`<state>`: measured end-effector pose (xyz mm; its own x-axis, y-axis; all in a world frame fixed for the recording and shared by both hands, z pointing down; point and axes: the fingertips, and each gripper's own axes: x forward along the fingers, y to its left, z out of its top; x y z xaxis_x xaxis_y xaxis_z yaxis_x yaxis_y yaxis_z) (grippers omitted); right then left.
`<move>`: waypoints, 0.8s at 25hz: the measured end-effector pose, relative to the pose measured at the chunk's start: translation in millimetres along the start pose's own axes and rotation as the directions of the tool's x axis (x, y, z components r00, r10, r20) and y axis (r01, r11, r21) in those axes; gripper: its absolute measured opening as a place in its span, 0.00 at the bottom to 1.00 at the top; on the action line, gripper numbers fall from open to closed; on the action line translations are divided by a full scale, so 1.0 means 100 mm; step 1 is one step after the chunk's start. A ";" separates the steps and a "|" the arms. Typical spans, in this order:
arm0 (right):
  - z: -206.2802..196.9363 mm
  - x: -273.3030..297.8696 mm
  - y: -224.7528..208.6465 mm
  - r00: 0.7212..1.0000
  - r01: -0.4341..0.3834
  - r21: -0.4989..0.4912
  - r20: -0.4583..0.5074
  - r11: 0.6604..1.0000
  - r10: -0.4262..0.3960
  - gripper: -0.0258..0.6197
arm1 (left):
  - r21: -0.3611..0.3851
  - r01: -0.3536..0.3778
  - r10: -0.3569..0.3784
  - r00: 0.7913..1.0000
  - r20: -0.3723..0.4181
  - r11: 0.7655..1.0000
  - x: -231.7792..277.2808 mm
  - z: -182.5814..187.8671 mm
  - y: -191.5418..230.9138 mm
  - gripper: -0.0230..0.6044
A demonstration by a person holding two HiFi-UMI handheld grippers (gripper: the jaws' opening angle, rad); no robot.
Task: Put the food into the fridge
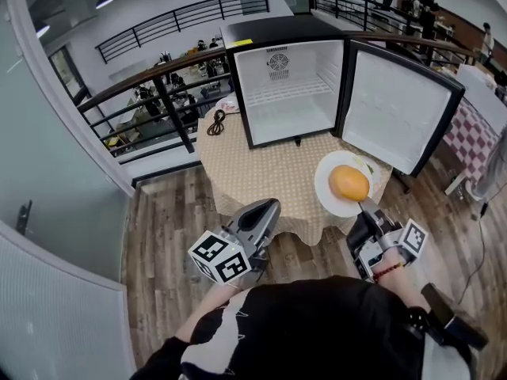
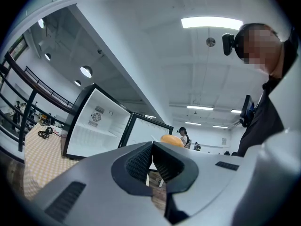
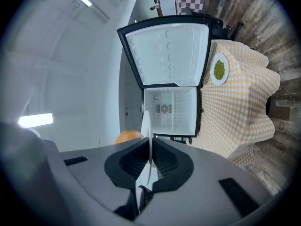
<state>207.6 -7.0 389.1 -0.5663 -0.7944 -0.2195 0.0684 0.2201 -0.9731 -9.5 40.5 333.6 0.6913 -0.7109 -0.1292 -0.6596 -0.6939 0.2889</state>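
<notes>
Nearest the person, the left tool [image 1: 268, 209] hangs with its jaws together on nothing, so it gives the load no support. Just to its right, the right tool [image 1: 366, 207] is clamped on the near rim of a white plate [image 1: 326, 182], which shows edge-on between the pads in the right gripper view. The plate carries a round orange food [image 1: 349, 183] over the near right edge of the tabletop [image 1: 269, 172].

The main risk is that one-rim hold. The weight sits beyond the pads, so the plate may sag or twist in them. Being round, the food could then roll off onto the cloth or the floor.

Farther on, the open door [image 1: 396, 109] stands just right of the path, and a wide swing could knock the plate against it. At the far side the fridge [image 1: 289, 93] is open, and catching its frame or shelf might jolt the food loose.
</notes>
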 end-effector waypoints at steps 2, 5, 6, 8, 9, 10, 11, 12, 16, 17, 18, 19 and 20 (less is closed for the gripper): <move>0.06 0.10 -0.04 1.000 -0.005 -0.003 -0.010 1.000 0.005 0.08 | 0.008 -0.009 0.009 1.000 -0.001 1.000 0.06 -0.01 0.07 0.06; 0.14 0.27 -0.08 1.000 -0.010 -0.007 -0.024 1.000 0.010 0.08 | -0.012 -0.031 0.031 1.000 0.001 0.999 0.11 -0.05 0.22 0.06; 0.15 0.31 -0.10 1.000 -0.008 -0.008 -0.028 1.000 0.008 0.08 | -0.022 -0.039 0.039 0.999 0.002 0.999 0.12 -0.06 0.27 0.06; 0.19 0.39 -0.15 0.999 -0.001 -0.011 -0.035 1.000 0.001 0.08 | -0.037 -0.051 0.051 0.999 0.006 0.998 0.15 -0.07 0.35 0.06; 0.20 0.42 -0.18 0.999 0.003 -0.013 -0.039 1.000 -0.003 0.08 | -0.040 -0.054 0.055 0.998 0.009 0.998 0.16 -0.06 0.38 0.06; 0.21 0.45 -0.20 0.999 0.006 -0.015 -0.044 1.000 -0.007 0.08 | -0.038 -0.058 0.058 0.998 0.012 0.998 0.17 -0.05 0.41 0.06; 0.22 0.49 -0.22 0.999 0.010 -0.014 -0.049 1.000 -0.010 0.08 | -0.034 -0.061 0.062 0.998 0.013 0.998 0.18 -0.05 0.43 0.06; 0.22 0.52 -0.25 0.998 0.012 -0.013 -0.055 1.000 -0.013 0.08 | -0.033 -0.064 0.065 0.998 0.013 0.997 0.20 -0.05 0.46 0.06; 0.24 0.61 -0.35 0.996 0.030 -0.019 -0.081 0.999 -0.032 0.08 | -0.031 -0.084 0.084 0.996 0.001 0.996 0.25 -0.12 0.56 0.06; 0.24 0.63 -0.36 0.995 0.035 -0.028 -0.088 0.999 -0.038 0.08 | -0.031 -0.088 0.088 0.996 -0.007 0.996 0.25 -0.14 0.58 0.06; 0.24 0.67 -0.37 0.995 0.039 -0.037 -0.094 0.999 -0.043 0.08 | -0.033 -0.091 0.090 0.996 -0.016 0.995 0.26 -0.16 0.59 0.06; 0.24 0.70 -0.38 0.994 0.043 -0.043 -0.100 0.998 -0.047 0.08 | -0.038 -0.093 0.092 0.995 -0.025 0.995 0.26 -0.18 0.61 0.06; 0.24 0.74 -0.39 0.993 0.046 -0.046 -0.105 0.998 -0.050 0.08 | -0.045 -0.095 0.094 0.995 -0.033 0.994 0.26 -0.20 0.63 0.06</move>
<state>183.2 -88.0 408.8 -0.6519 -0.7409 -0.1617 0.0049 0.2090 -0.9779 -26.5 -19.5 367.4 0.6356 -0.7688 -0.0705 -0.7086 -0.6172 0.3420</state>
